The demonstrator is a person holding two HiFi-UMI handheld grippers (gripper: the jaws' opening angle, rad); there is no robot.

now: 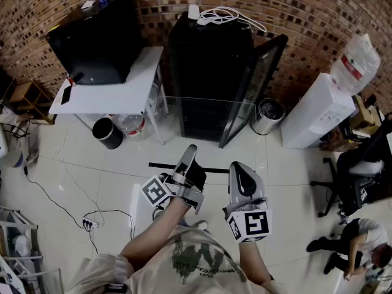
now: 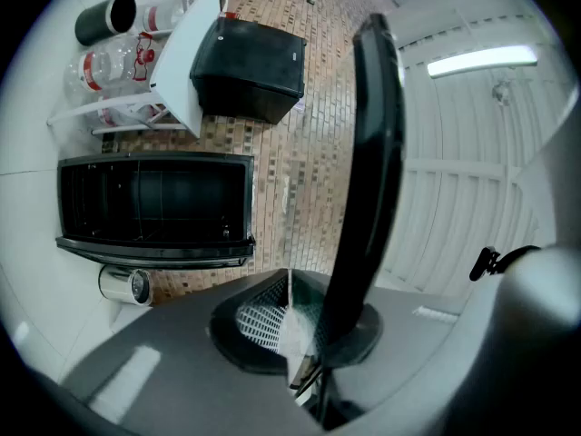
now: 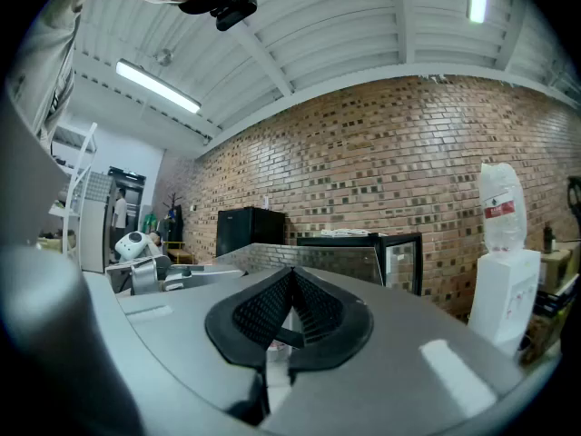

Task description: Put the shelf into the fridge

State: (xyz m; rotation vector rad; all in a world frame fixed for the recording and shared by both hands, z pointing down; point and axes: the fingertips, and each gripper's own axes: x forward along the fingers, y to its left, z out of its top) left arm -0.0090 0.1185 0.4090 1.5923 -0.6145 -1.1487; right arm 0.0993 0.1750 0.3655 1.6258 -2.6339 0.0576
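Note:
The black fridge (image 1: 211, 72) stands against the brick wall with its glass door (image 1: 254, 87) swung open to the right. In front of it I hold the shelf, a clear glass pane (image 1: 202, 127) with a black edge strip (image 1: 211, 169). My left gripper (image 1: 191, 150) is shut on the pane by the strip, and the strip (image 2: 372, 153) rises from its jaws in the left gripper view. My right gripper (image 1: 236, 168) is shut on the pane's near edge. In the right gripper view the glass (image 3: 309, 260) reaches forward toward the fridge (image 3: 359, 252). The left gripper view shows the fridge (image 2: 154, 209) turned sideways.
A white table (image 1: 116, 84) with a black box (image 1: 98, 38) stands left of the fridge, with a black bin (image 1: 108, 133) and a water bottle (image 1: 130, 125) under it. A metal bin (image 1: 269, 115) and a white water dispenser (image 1: 327, 109) stand to the right. A power strip (image 1: 90, 223) lies on the floor.

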